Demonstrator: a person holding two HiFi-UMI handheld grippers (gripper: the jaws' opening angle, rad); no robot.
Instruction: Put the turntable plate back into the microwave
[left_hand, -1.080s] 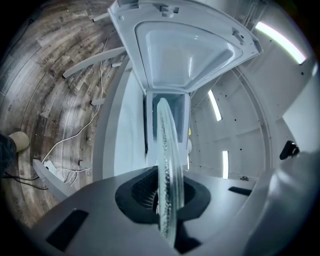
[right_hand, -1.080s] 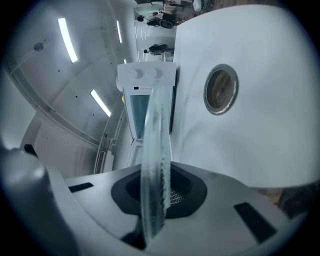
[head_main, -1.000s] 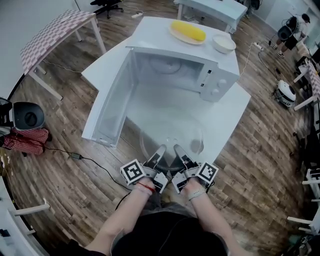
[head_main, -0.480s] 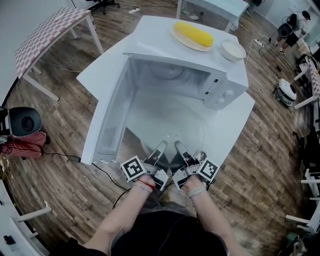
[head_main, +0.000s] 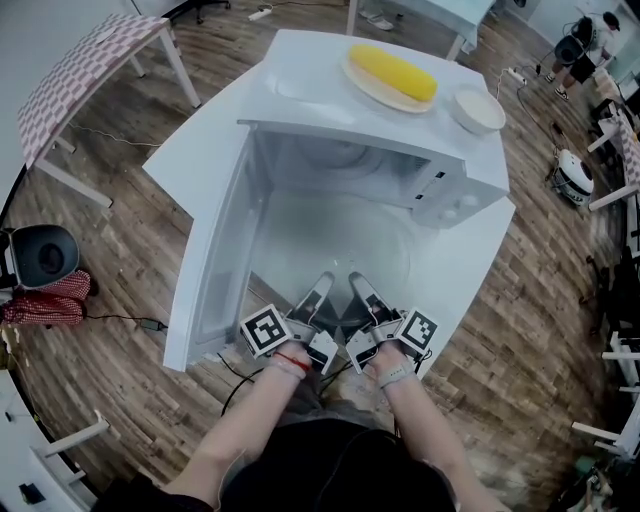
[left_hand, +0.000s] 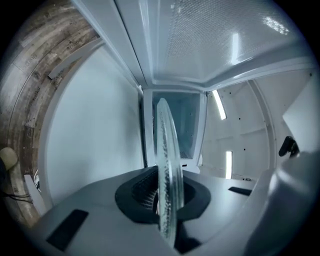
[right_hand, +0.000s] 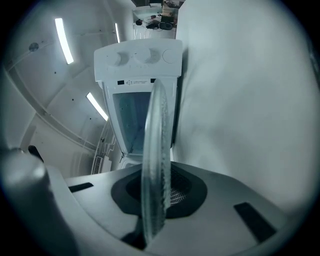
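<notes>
The left tongs (head_main: 318, 291) and right tongs (head_main: 357, 289) are both clenched on the near rim of the glass turntable plate (head_main: 385, 255), just before the open microwave (head_main: 330, 100) on the white worktop (head_main: 468, 262).

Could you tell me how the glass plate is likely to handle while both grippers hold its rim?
Probably stiff: the plate has a thick glass rim, clamped in the left gripper and right gripper. Likely slippery and fragile, since it is smooth clear glass pinched only at its near edge. Its wide span beyond the grippers may make it tip forward.
</notes>
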